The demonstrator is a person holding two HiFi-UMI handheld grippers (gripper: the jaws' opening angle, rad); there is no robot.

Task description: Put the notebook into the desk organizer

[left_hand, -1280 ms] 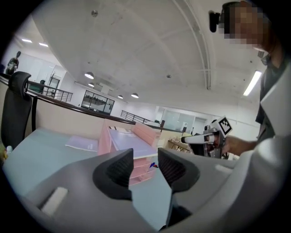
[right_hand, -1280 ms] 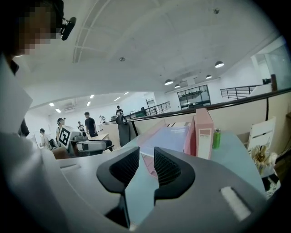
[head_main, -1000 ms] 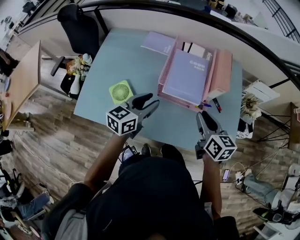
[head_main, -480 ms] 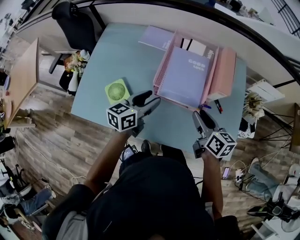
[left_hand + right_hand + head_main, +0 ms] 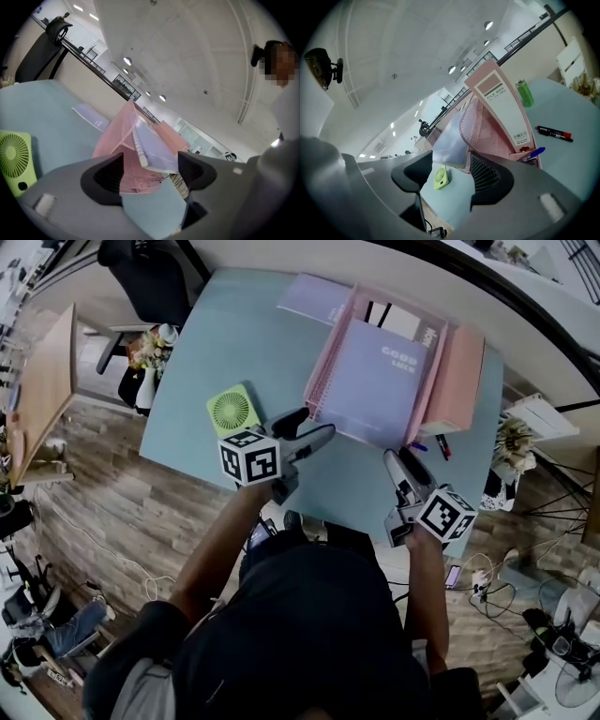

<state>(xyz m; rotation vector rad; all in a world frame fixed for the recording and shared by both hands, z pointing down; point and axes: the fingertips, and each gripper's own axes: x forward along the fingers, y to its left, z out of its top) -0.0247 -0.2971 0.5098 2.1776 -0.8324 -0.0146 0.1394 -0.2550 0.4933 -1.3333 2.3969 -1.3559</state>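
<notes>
The left gripper (image 5: 150,173) holds its jaws spread with nothing between them, and the right gripper (image 5: 445,174) likewise, both hovering over the table's (image 5: 234,343) near edge. Ahead, the lilac notebook (image 5: 375,381) lies flat inside the pink mesh desk organizer (image 5: 326,367), so the task looks finished; a second notebook (image 5: 314,298) rests outside, beyond it

Left gripper view: pink organizer (image 5: 123,150) lower part hidden behind fingers (image 5: 101,180). Notebook (image 5: 157,147) near corner goes behind right-hand one. Green fan (image 5: 14,157), left of fingers, cut by pic edge.
Right gripper view: blue pen (image 5: 533,153) partly hidden behind fingers; file box (image 5: 506,112) label print, above fingers, too small to read.
Head view: lilac book (image 5: 314,298), far beyond fingers, cover print illegible.
</notes>
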